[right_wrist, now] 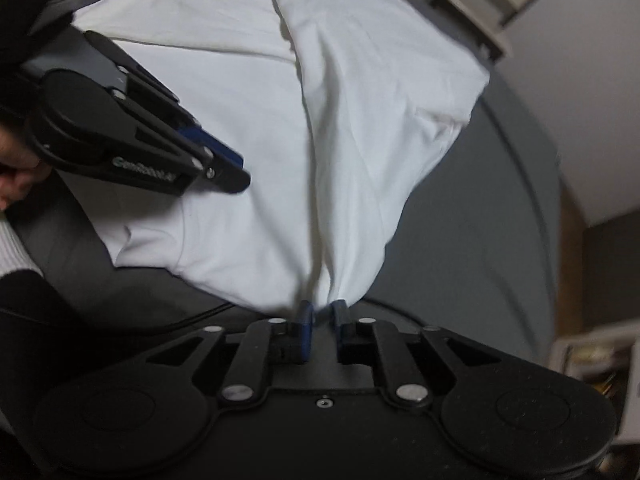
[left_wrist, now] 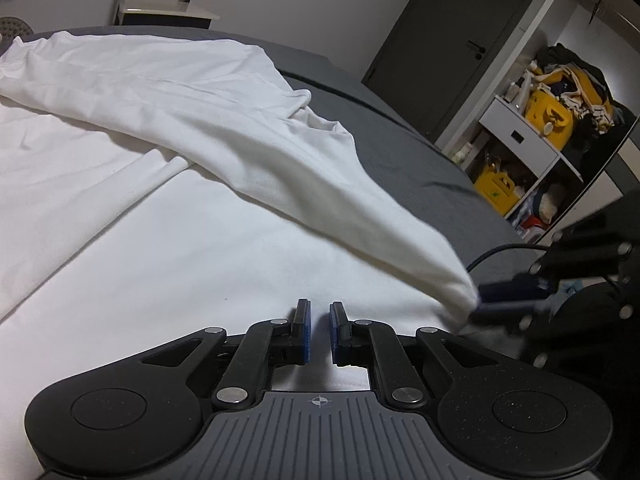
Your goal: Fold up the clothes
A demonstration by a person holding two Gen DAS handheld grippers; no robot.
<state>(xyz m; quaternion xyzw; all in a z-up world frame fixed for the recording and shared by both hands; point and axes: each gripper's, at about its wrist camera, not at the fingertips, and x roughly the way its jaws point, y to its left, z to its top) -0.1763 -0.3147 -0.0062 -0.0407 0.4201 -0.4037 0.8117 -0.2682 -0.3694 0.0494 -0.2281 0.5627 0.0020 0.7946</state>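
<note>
A white garment (left_wrist: 168,248) lies spread flat on a grey bed cover (left_wrist: 400,148). One edge of it (left_wrist: 288,160) is lifted and stretched into a taut fold that runs to my right gripper (left_wrist: 482,300), which is shut on its tip. In the right wrist view the cloth (right_wrist: 376,128) funnels down into my right gripper (right_wrist: 322,308). My left gripper (left_wrist: 320,312) hovers low over the flat part, its blue pads nearly together with only a narrow slit and no cloth seen between them. The left gripper (right_wrist: 238,168) lies left of the lifted fold.
The bed's right edge drops to a wood floor (right_wrist: 572,224). A dark door (left_wrist: 460,40) and open shelves with yellow bags (left_wrist: 548,112) stand beyond. A chair (left_wrist: 160,0) is at the back. A black cable (left_wrist: 496,250) trails by the right gripper. A hand (right_wrist: 12,176) holds the left gripper.
</note>
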